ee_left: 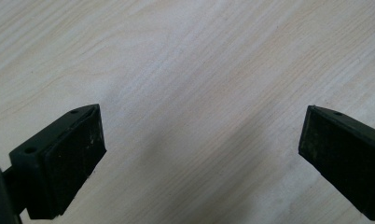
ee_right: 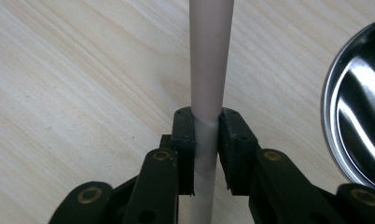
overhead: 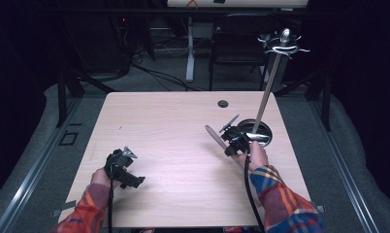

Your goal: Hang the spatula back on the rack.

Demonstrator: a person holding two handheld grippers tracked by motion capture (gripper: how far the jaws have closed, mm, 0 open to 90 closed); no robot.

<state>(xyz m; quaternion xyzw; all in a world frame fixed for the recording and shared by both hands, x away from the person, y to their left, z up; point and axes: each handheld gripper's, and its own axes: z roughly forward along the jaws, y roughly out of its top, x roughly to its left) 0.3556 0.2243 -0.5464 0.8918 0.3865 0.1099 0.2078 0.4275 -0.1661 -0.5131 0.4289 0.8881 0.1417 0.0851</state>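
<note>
A pale pinkish-beige rod point(overhead: 213, 134) slants across the right part of the light wooden table point(overhead: 173, 126). My right gripper point(overhead: 232, 141) is shut on it. In the right gripper view the rod point(ee_right: 211, 56) runs straight up between the two black jaws of the right gripper point(ee_right: 206, 126), which clamp it from both sides. My left gripper point(overhead: 132, 177) rests low at the table's front left. In the left gripper view the left gripper point(ee_left: 199, 144) is open wide, with bare wood between its pads.
A shiny steel bowl point(overhead: 262, 139) sits just right of my right gripper, at the right edge of the right gripper view as bowl point(ee_right: 358, 107). A long wooden-handled tool point(overhead: 268, 87) with a metal head leans up out of it. A black chair point(overhead: 236, 43) stands behind the table.
</note>
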